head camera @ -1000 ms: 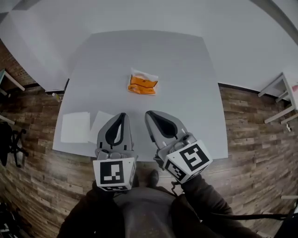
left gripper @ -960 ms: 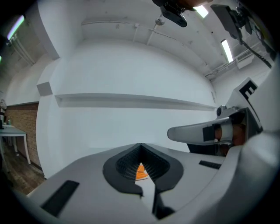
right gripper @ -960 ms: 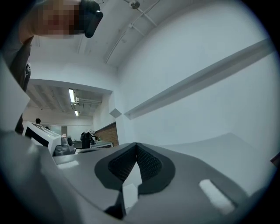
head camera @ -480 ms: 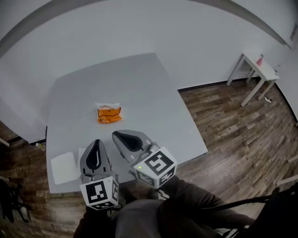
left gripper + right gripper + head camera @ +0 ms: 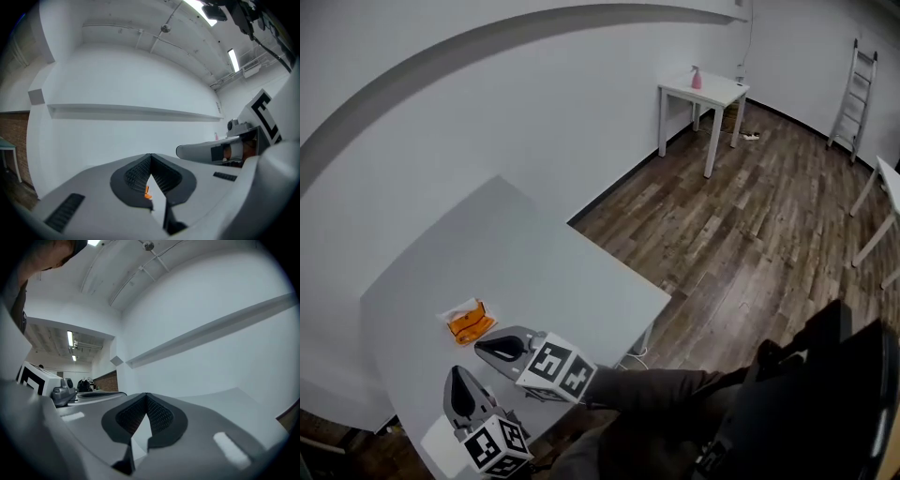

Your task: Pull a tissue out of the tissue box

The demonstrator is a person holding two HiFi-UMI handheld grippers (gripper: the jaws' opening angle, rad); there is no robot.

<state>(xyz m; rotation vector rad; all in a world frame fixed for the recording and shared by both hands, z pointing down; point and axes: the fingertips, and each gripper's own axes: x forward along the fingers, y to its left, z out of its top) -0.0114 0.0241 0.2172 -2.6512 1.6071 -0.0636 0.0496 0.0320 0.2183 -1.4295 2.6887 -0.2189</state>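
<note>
So the orange tissue pack (image 5: pixel 467 323) is just sitting on the grey table (image 5: pixel 553 272), and nobody's got hold of it. Both grippers hover over the near end of the table. The right gripper (image 5: pixel 481 346) has its jaws pressed together, empty, with the tips close to the pack but not touching it. The left gripper (image 5: pixel 456 374) is a bit further back, jaws also closed at the tips on nothing. In its own view you can only catch a sliver of orange through the gap behind the tips.

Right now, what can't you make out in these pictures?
- Orange packet: print too small in the head view; the left claw hides most of it in its own view.
- White sheet: partly behind that claw, head view.
- Pink bottle: too small, head view.
</note>
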